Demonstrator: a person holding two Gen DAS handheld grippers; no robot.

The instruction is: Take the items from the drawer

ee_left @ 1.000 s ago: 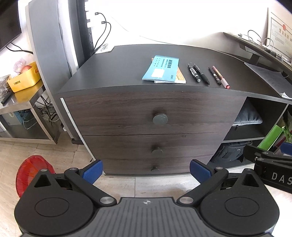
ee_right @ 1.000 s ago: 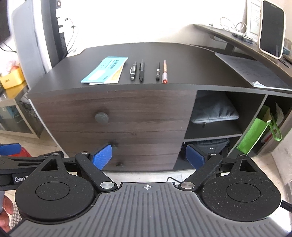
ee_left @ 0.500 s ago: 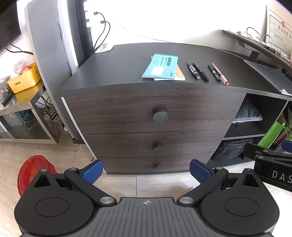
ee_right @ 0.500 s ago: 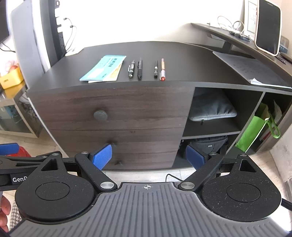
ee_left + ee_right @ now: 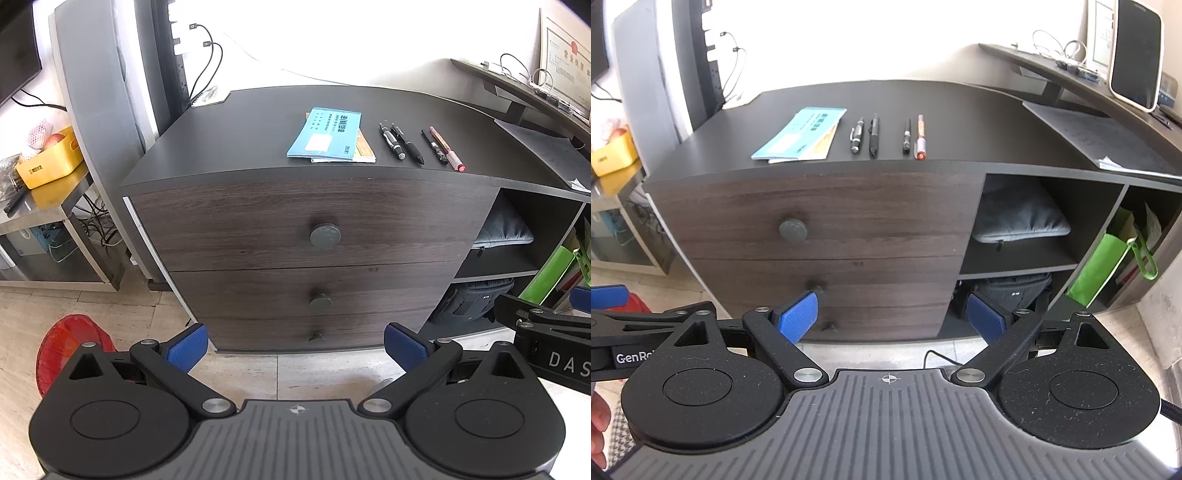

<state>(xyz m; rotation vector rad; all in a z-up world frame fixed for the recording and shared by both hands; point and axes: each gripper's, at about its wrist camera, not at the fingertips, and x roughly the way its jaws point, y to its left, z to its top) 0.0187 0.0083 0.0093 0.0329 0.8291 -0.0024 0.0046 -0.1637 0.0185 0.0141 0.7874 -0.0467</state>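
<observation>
Both tools, left tool [image 5: 293,341] and right tool [image 5: 892,314], gape wide, empty. Top drawer knob [image 5: 325,235] shut, well apart; I'd approach squarely, pinch, pull straight.

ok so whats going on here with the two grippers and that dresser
A person holds two grippers in front of a dark chest of drawers. The left gripper and right gripper are both open and empty, away from the cabinet. All three drawers look shut; the top knob is untouched. A blue booklet and four pens lie on top.
</observation>
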